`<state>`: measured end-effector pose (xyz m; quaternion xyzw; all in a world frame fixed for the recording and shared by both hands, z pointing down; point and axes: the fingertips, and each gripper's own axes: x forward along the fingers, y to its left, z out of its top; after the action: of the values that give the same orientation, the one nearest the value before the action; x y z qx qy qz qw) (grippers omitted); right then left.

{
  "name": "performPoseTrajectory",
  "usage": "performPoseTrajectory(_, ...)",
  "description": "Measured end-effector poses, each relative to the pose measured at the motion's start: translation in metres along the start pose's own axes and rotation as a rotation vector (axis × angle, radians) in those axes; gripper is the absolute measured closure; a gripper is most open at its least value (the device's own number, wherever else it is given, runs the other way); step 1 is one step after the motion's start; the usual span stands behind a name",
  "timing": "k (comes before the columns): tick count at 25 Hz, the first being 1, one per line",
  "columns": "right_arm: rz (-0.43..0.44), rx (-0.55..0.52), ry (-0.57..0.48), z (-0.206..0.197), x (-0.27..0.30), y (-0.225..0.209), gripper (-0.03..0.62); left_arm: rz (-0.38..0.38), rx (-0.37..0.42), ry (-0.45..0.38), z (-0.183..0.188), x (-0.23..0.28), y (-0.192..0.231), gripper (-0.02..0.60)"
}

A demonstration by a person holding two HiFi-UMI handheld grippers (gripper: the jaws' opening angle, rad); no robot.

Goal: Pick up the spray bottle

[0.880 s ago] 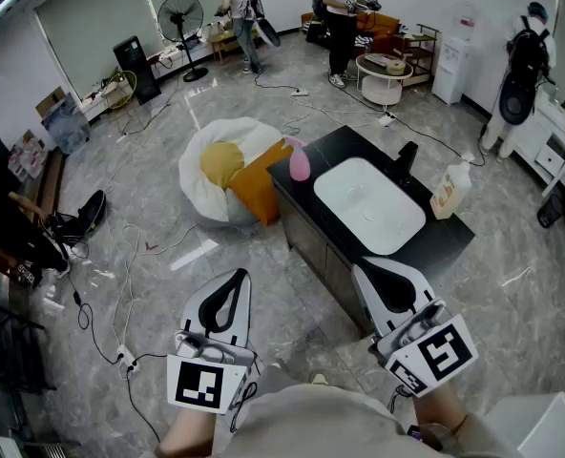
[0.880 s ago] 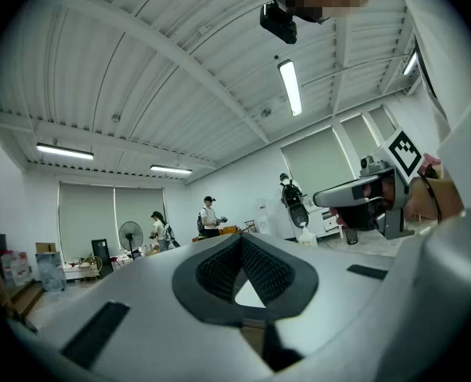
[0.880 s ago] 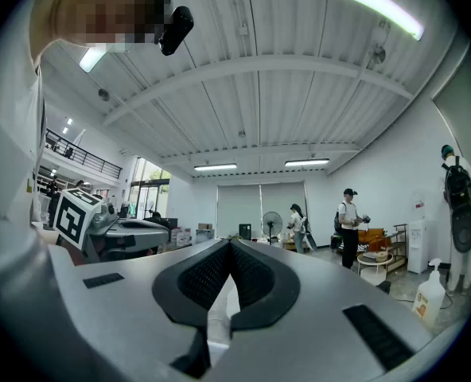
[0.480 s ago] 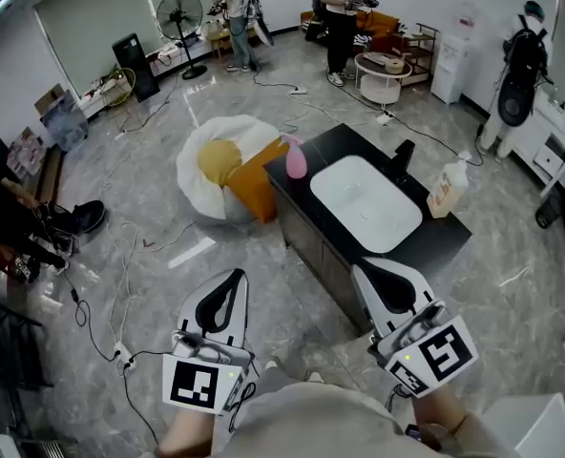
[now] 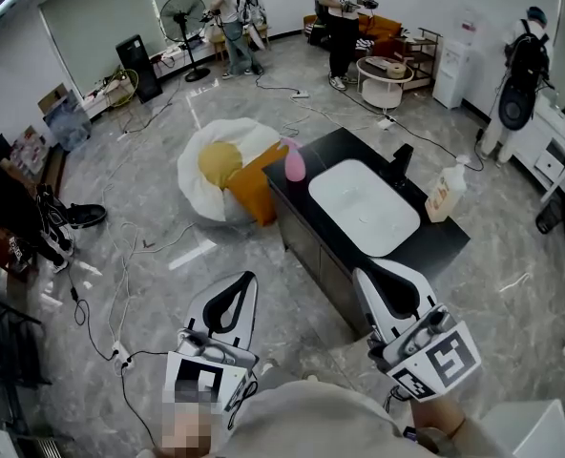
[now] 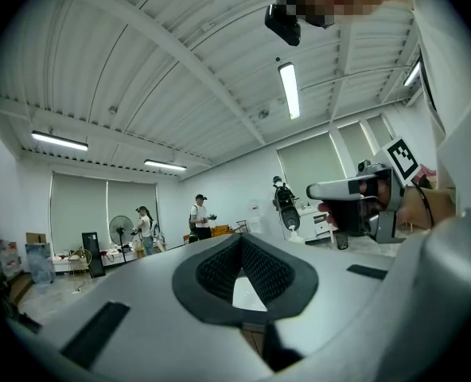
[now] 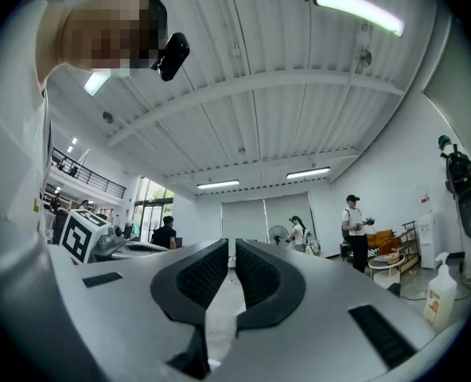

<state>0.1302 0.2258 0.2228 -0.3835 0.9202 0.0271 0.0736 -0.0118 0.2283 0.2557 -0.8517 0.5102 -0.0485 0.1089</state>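
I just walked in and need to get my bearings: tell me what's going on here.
A person stands at a black counter with a white sink, holding a gripper in each hand. The left gripper and right gripper are both short of the counter, jaws together and empty. The spray bottle stands untouched on the counter's far right end. A pink bottle sits at the opposite corner.

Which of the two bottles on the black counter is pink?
The pink bottle at the counter's left corner, by the orange cushion; the cream bottle, right of the sink, has a white top.
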Motion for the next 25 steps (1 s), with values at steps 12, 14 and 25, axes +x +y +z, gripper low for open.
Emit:
performPoseTrajectory(12, -0.007, 0.008, 0.025, -0.014, -0.002, -0.009, 0.404, -0.033, -0.054, -0.002, -0.010, 0.013, -0.012, 0.563)
performPoseTrajectory(14, -0.006, 0.010, 0.039, -0.019, 0.001, -0.012, 0.402, -0.033, -0.055, 0.003, -0.012, 0.017, -0.010, 0.563)
performPoseTrajectory(25, -0.005, 0.011, 0.069, -0.041, 0.041, -0.032, 0.399, -0.037, -0.055, -0.016, -0.025, 0.048, 0.019, 0.563)
